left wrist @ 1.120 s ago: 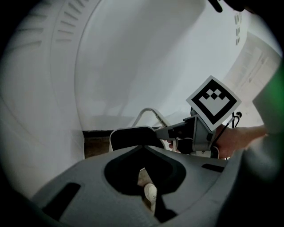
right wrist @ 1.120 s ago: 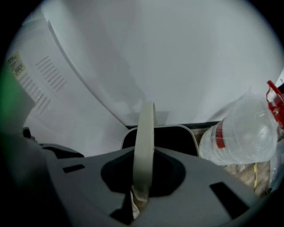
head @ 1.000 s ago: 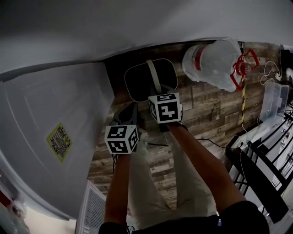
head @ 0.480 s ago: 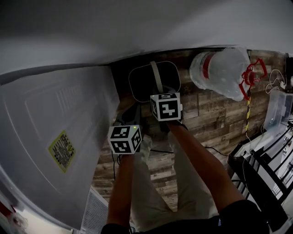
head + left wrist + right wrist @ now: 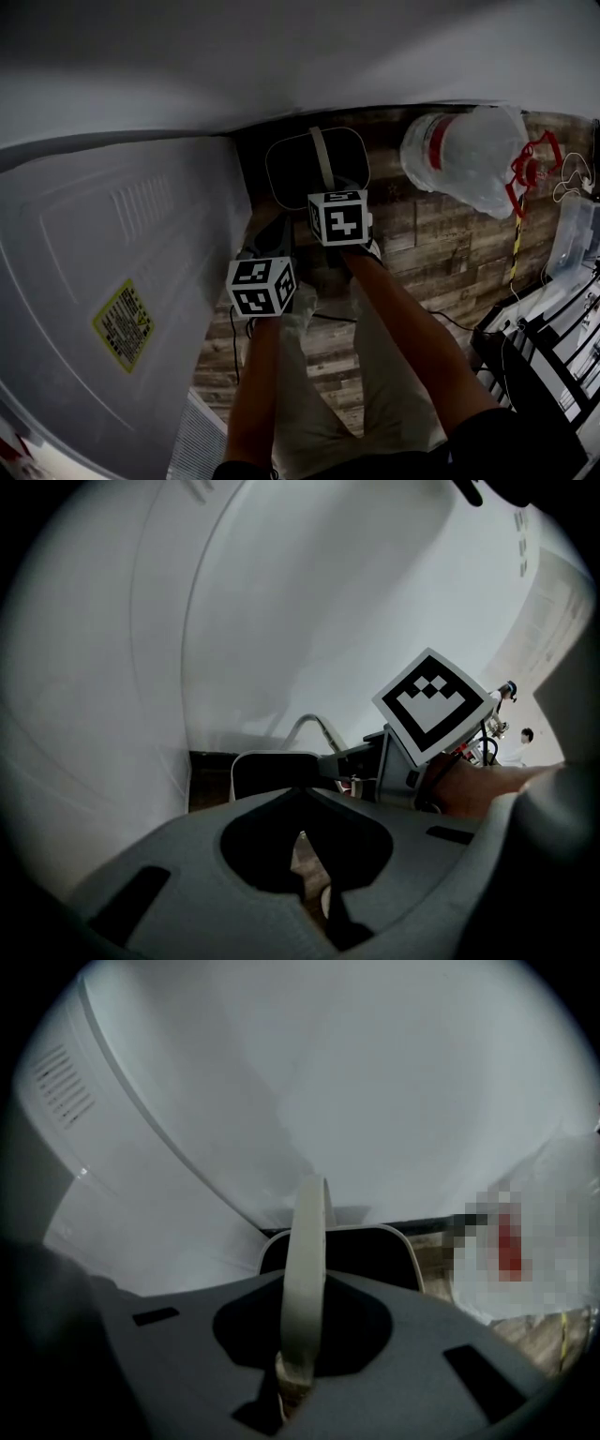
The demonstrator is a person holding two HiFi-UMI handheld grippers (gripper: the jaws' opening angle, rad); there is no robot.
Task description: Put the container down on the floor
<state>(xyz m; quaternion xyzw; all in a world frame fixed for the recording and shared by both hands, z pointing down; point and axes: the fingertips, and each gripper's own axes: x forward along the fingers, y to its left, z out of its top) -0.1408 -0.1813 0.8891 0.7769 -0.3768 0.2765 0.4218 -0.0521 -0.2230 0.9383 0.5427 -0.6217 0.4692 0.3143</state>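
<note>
Since a second ago the jug (image 5: 469,155) has slid further right in the head view and the white appliance (image 5: 122,244) fills more of the left. The grip on the container (image 5: 292,178) looks unchanged.

Furthest to the left of the fingers stands the appliance, close enough that there is little room on that side. The left gripper (image 5: 302,841) comes next. Its fingers are clenched on nothing, with only a thin strip of floor (image 5: 422,234) showing past their tips. It hangs beside the right one, seemingly just keeping out of the way.

Ahead of and below both sets of fingers sits the container, a dark tub with a pale rim, close to the foot of the wall. Its pale handle (image 5: 305,1279) rises straight up from the rim into the right gripper (image 5: 298,1377), which grasps the top of the loop. Holding it there lets the tub hang level, so it should settle flat and not tip. Whether its base touches the floor yet, no view shows. The upright handle suggests it is still carried.

Well to the right of the fingers lies the jug, apart from the tub.
</note>
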